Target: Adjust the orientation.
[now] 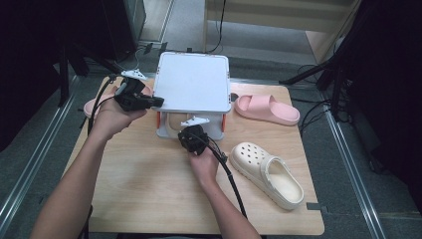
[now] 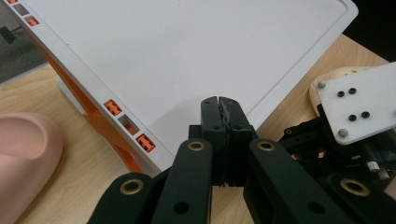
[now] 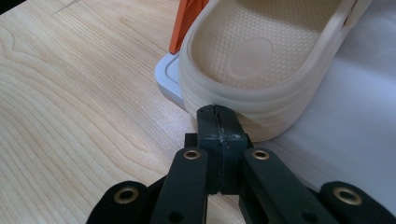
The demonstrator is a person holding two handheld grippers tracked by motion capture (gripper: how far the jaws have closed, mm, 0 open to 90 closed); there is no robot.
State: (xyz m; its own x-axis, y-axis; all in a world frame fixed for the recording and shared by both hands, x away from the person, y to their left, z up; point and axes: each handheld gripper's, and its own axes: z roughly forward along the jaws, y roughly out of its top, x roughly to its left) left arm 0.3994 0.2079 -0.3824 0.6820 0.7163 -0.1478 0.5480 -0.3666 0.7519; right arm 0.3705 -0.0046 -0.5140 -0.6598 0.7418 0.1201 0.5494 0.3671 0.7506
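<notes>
Shoe-racking, by the look of it: one cream clog [image 3: 261, 60] already sits on the lower shelf of the white rack [image 1: 191, 82], heel toward you, and your right gripper [image 3: 218, 112] has its closed, empty jaws touching that heel rim — a push to seat it deeper, I'd judge. Left gripper [image 2: 220, 103], jaws pressed together on nothing, hovers over the rack's top board at its left edge.

Next move calls for a short nudge straight in toward the far side, keeping the tip low on the heel so it doesn't ride over the rim (the orange post just left of the clog is close — stay off it).

Then the second cream clog [image 1: 267, 172], near right on the table [image 1: 149, 184], well clear of everything. Open wood lies between it and the rack. Pink slide [image 1: 266, 108] lies far right, another pink one [image 2: 25, 154] left of the rack.
</notes>
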